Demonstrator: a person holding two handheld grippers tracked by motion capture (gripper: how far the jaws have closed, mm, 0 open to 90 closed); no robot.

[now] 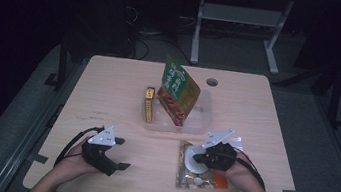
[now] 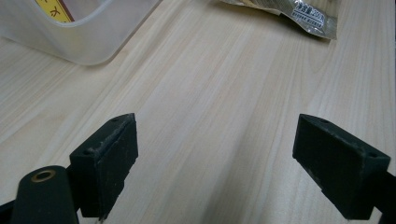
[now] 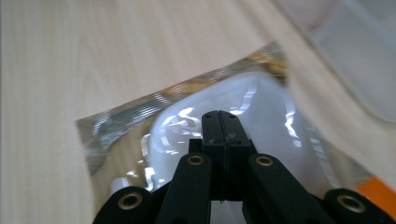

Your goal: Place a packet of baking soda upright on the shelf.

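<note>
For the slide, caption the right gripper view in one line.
Right gripper, jaws closed, poised over a glossy food pouch lying on the wooden table.

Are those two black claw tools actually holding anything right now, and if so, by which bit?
The left gripper is open over bare table, holding nothing. The right gripper has its jaws together over the snack packet, but whether they pinch its film cannot be told.
</note>
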